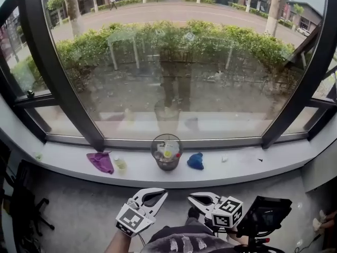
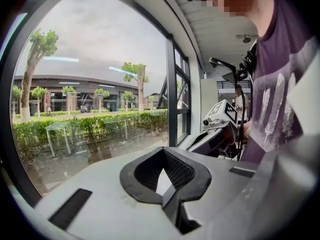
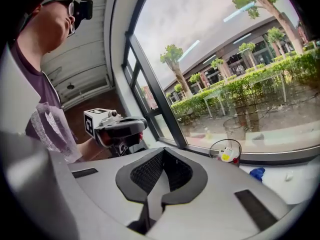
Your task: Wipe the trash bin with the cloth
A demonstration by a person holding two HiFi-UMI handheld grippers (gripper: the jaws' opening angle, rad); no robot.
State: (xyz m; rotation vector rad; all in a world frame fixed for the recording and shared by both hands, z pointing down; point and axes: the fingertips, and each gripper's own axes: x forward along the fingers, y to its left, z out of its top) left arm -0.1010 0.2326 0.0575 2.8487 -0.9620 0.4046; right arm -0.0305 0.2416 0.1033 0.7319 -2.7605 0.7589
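As left gripper [image 1: 164, 193] and right gripper [image 1: 191, 196] hang low, short of the sill [image 1: 253, 167]: both clenched, neither gripping anything.
Left gripper jaws: pressed together, nothing between them.
Right gripper jaws: likewise together and bare; this gripper is just beside the left one.
Trash bin [image 1: 166, 152]: wire mesh, upright on the white sill, beyond both grippers and apart from them, small items inside.
Purple cloth [image 1: 100, 161]: flat on the sill, left of the bin.
Small bottle [image 1: 120, 164]: between purple cloth and bin.
Blue cloth [image 1: 195, 161]: crumpled, near the bin's right side.
Window [image 1: 184, 88]: behind the sill, hedge outside.
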